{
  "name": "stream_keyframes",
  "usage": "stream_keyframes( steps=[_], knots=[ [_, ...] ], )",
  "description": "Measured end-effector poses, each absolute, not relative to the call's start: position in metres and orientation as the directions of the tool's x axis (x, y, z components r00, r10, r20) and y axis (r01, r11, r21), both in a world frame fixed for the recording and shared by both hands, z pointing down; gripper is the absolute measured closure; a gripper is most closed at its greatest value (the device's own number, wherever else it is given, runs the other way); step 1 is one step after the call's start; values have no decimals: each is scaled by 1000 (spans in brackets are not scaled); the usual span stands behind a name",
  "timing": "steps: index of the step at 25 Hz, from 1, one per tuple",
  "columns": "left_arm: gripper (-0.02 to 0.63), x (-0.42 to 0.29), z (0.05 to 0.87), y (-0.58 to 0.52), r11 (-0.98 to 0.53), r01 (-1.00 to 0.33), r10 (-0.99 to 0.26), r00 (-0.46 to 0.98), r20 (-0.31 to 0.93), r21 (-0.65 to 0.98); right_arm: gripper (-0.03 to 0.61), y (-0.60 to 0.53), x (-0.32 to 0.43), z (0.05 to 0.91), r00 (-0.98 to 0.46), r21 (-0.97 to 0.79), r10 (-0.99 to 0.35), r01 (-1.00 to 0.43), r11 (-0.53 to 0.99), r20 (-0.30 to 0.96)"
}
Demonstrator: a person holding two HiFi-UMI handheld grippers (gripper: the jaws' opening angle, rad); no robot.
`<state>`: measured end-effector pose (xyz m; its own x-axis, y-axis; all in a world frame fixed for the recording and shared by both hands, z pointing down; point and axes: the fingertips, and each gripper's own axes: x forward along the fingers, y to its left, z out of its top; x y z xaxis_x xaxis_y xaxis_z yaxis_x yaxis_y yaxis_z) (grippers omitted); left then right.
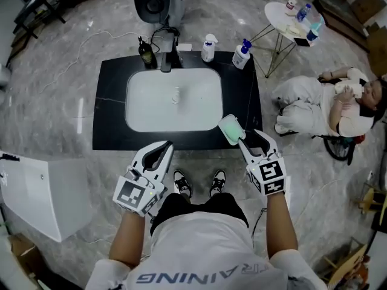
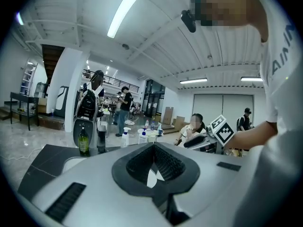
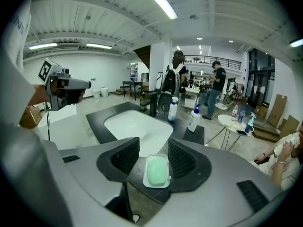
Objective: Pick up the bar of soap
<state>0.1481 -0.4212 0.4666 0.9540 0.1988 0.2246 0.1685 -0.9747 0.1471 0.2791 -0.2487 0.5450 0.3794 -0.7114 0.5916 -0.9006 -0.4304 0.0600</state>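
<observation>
Reaching pose, left arm: bare forearm stretched forward from the white T-shirt, elbow close to the body, wrist angled slightly inward.
Left gripper [image 1: 165, 144]: marker cube turned up to the head camera, nose aimed at the counter's front edge and short of it; in its own view [image 2: 154, 148] the ribbed pads meet at the tips, nothing between them.
Right arm: forearm straight out ahead, hand further forward than the left one, gripper tipped down toward the counter.
Right gripper [image 1: 253, 136]: jaws spread apart [image 3: 154, 148], pads clear of everything.
Bar of soap [image 3: 157, 170]: pale green, lying in a white soap dish [image 3: 146, 181] that sits between the spread jaws, nearer the right-hand pad; whether that pad touches the dish I cannot tell.
Soap's place, from above [image 1: 231, 128]: front right corner of the black counter [image 1: 109, 101], just ahead of the right gripper's tips.
Sink [image 1: 151, 101]: white basin set in the counter's middle.
Back edge: black faucet [image 1: 166, 56], a dark bottle [image 1: 146, 53] to its left, two white spray bottles [image 1: 208, 47] [image 1: 242, 54] to its right.
Beyond, right: a seated person [image 1: 326, 104] on the floor and a small round table [image 1: 284, 17].
</observation>
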Motion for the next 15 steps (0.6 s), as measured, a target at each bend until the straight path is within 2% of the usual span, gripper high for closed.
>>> stream_keyframes(
  steps=[7, 15],
  knots=[
    [603, 143, 493, -420, -979, 108, 155, 945, 286, 173, 347, -249, 288, 630, 257, 61, -563, -937, -343, 786],
    [603, 139, 524, -434, -979, 38, 107, 933, 343, 202, 342, -257, 300, 698, 133, -4, -446, -956, -292, 885]
  ],
)
